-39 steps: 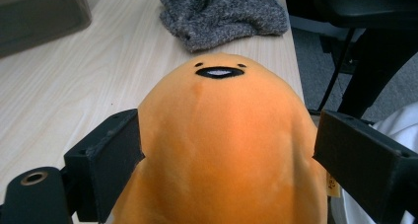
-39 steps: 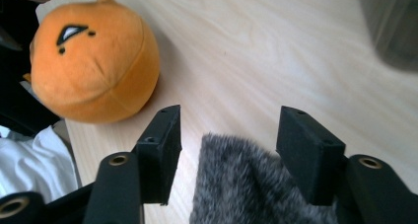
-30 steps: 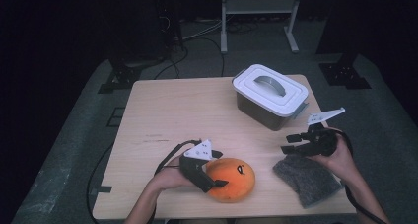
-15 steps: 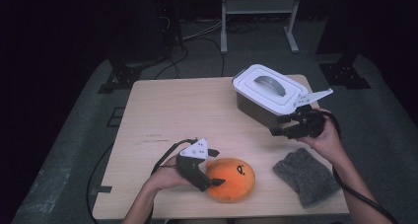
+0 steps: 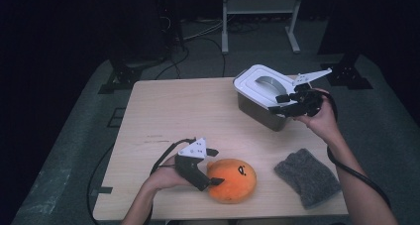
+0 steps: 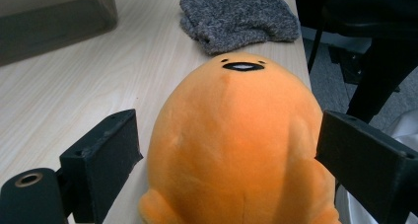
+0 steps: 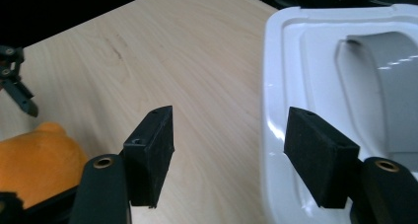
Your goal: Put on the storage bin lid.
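An orange plush toy with a small black face lies near the table's front edge. My left gripper stands open around its left end. In the left gripper view the toy sits between the jaws, touching the right pad, with a thin gap at the left one. My right gripper hovers at the near right edge of a lidded white container. Its jaws have just been opening further and hold nothing. In the right gripper view one jaw is over the white lid and the other over bare wood.
A grey knitted cloth lies at the front right of the wooden table, near its edge. Cables trail off the table's left side. A metal stand and dark floor lie beyond the far edge.
My right gripper has lifted from above the grey cloth and moved away to the container's lid edge. The left gripper and the plush toy have stayed put.
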{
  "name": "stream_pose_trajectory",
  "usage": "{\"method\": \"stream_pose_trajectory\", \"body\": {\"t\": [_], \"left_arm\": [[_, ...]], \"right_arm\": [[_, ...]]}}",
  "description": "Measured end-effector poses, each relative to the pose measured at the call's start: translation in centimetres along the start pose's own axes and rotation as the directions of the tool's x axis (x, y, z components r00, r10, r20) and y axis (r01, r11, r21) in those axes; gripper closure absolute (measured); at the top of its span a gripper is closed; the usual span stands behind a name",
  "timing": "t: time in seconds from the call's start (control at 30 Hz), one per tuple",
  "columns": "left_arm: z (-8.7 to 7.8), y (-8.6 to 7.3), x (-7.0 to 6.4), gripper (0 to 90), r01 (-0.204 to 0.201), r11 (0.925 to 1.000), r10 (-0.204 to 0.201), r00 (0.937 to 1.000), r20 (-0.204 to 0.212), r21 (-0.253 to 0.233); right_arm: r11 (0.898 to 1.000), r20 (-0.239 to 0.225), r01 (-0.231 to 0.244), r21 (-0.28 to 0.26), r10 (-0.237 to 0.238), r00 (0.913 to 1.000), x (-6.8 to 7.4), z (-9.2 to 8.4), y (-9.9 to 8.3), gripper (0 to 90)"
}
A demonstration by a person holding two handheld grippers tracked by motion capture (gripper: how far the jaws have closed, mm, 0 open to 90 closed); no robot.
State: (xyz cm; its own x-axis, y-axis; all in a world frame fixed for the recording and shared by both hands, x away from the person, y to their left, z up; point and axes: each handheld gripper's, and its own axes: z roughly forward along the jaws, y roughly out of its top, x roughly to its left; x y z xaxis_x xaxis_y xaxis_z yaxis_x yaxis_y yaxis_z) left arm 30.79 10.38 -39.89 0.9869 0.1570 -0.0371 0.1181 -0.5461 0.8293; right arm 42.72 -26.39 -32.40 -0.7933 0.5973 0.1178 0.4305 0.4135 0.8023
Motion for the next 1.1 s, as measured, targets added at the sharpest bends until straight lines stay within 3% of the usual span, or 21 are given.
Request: {"method": "stream_pose_trajectory", "body": {"t": [0.3, 0.57, 1.1], "left_arm": [[-0.4, -0.2, 0.1, 8.8, 0.003, 1.0, -0.003, 0.9999, -0.015, 0.002], [-0.8, -0.5, 0.4, 8.8, 0.009, 1.0, -0.009, 0.9994, -0.034, -0.004], [-2.4, -1.4, 0.4, 6.2, 0.017, 0.9995, -0.02, 0.9962, -0.084, -0.028]], "right_arm": [[0.998, 0.064, -0.034, -0.055, 0.037, 0.9972, -2.8, 0.0, 0.6, 32.1], [0.994, 0.094, -0.072, -0.077, 0.079, 0.9924, -5.3, 0.7, 0.9, 31.6], [0.994, 0.135, -0.098, -0.044, 0.103, 0.9854, -7.7, 3.0, 2.5, 31.1]]}}
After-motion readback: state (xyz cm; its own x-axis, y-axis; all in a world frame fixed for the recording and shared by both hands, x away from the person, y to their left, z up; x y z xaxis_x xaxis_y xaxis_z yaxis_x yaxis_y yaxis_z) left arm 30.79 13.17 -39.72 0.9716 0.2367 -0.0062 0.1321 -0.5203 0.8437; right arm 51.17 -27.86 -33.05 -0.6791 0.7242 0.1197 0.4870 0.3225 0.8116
